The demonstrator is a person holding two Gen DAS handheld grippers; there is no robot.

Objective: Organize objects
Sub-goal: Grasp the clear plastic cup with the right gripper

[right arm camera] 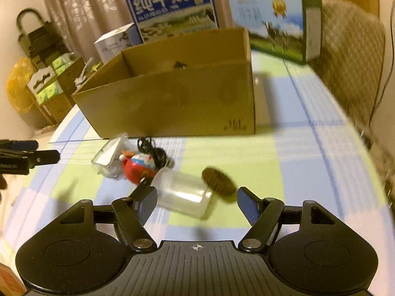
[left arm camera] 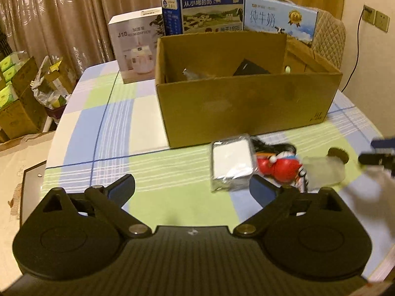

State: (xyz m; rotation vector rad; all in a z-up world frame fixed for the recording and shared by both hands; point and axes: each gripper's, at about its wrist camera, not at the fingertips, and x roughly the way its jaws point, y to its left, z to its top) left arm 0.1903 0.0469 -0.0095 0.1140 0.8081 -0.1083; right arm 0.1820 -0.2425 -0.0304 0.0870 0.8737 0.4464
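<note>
Checked tablecloth [left arm camera: 111, 128], open cardboard box [left arm camera: 246, 103] at 12 o'clock. Left gripper [left arm camera: 192, 190] spread, empty; wrapped white packet [left arm camera: 232, 165] at 1 o'clock, long axis away. Right gripper [right arm camera: 197, 202] released, nearer the clear plastic case [right arm camera: 182, 194] at 11 o'clock.

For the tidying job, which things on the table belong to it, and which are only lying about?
Belong to the job:
- cardboard box
- wrapped white packet
- red toy figure
- black cable
- clear plastic container
- brown round brush

Just lying about:
- dark blue milk carton
- light blue milk carton
- white humidifier box
</note>
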